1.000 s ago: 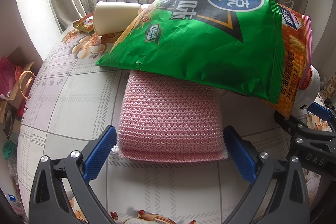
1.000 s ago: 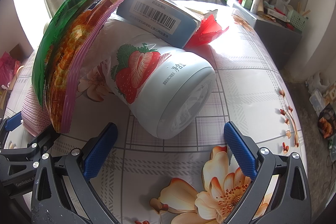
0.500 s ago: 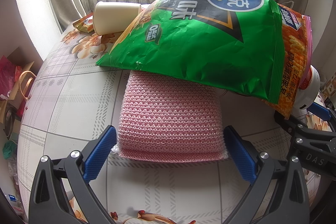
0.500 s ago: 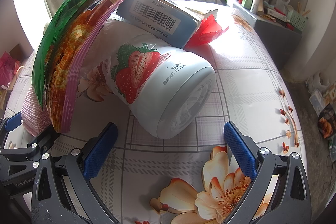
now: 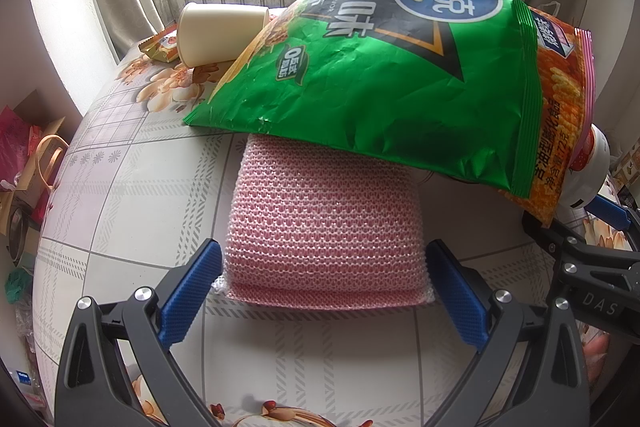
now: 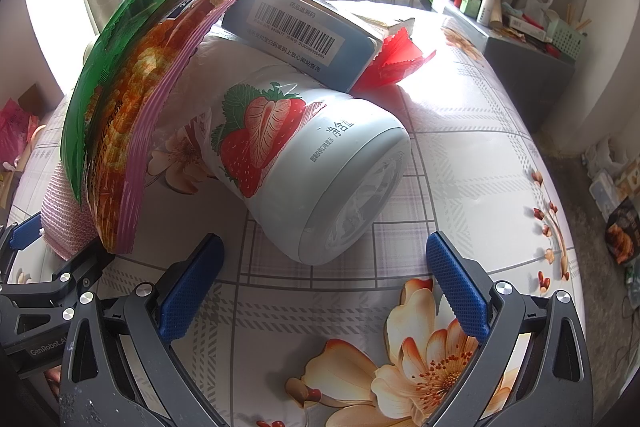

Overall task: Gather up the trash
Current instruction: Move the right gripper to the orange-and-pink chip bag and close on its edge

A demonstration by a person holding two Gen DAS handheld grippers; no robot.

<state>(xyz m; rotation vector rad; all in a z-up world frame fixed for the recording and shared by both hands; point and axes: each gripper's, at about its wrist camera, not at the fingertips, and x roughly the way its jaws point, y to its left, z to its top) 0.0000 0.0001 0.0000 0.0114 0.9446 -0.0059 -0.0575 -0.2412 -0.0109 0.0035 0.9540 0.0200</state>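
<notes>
A green snack bag (image 5: pixel 384 75) lies over a pink knitted sponge (image 5: pixel 324 231) on the flowered table. My left gripper (image 5: pixel 323 291) is open, its blue pads either side of the sponge's near edge. A strawberry yogurt bottle (image 6: pixel 316 167) lies on its side, with a blue barcoded box (image 6: pixel 300 35) resting on it and a red wrapper (image 6: pixel 394 65) behind. My right gripper (image 6: pixel 324 291) is open, just in front of the bottle's base. The snack bag (image 6: pixel 132 115) arches at the left of the right wrist view. A paper cup (image 5: pixel 220 33) lies at the back.
A small orange wrapper (image 5: pixel 160 47) lies beside the cup. The right gripper's body (image 5: pixel 592 267) shows at the left wrist view's right edge. A grey cabinet (image 6: pixel 528 59) with clutter stands beyond the table's right side. Bags (image 5: pixel 24 155) sit on the floor at left.
</notes>
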